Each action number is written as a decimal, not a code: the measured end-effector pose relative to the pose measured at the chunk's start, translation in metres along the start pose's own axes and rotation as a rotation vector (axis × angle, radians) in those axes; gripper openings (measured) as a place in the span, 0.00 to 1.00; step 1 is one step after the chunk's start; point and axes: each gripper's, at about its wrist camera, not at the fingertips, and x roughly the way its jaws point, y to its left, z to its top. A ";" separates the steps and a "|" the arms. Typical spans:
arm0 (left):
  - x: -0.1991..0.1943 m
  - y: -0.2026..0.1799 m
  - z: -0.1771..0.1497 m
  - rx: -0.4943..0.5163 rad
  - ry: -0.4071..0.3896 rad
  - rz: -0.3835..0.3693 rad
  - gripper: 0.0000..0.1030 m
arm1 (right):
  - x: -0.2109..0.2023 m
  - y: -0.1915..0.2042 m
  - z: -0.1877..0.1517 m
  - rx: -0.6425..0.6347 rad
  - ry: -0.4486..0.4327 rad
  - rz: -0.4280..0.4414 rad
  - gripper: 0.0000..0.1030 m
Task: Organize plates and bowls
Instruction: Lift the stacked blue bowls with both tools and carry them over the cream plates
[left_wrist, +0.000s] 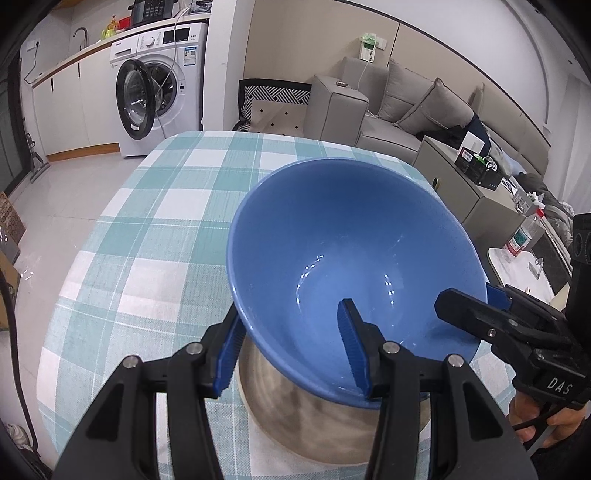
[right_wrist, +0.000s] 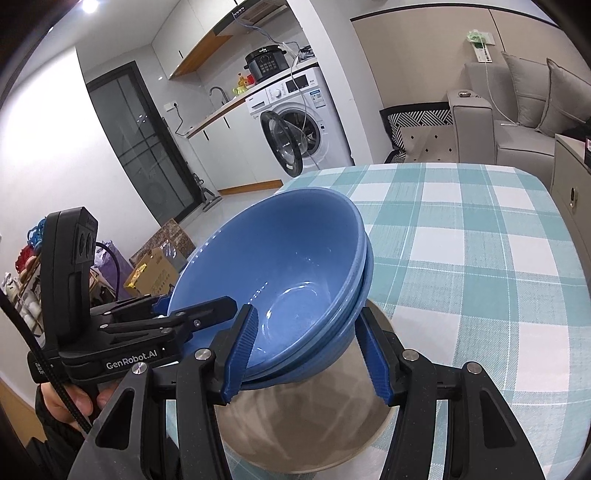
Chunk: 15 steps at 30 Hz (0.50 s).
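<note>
Grippers hold both sides: the left gripper (left_wrist: 291, 350) and right gripper (right_wrist: 308, 354) each pinch the blue bowls' (right_wrist: 280, 266) rim, keeping the tilted stack steady over the steel bowl (right_wrist: 306, 424) on the checked table (right_wrist: 461, 240), probably to nest them.

We see black left gripper (left_wrist: 291, 350), right gripper (right_wrist: 308, 354): blue ribbed pads, silver screws (white "GenRobot.AI", "DAS" lettering), black cable.
</note>
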 end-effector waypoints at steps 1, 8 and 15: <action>0.001 -0.001 -0.001 0.004 0.004 0.000 0.48 | 0.001 0.000 -0.001 0.001 0.004 -0.001 0.54; 0.005 -0.001 -0.005 0.005 0.016 -0.006 0.48 | 0.003 -0.002 -0.002 0.008 0.017 -0.008 0.54; 0.007 0.000 -0.005 0.012 0.021 -0.006 0.48 | 0.004 -0.004 -0.003 0.015 0.032 -0.006 0.54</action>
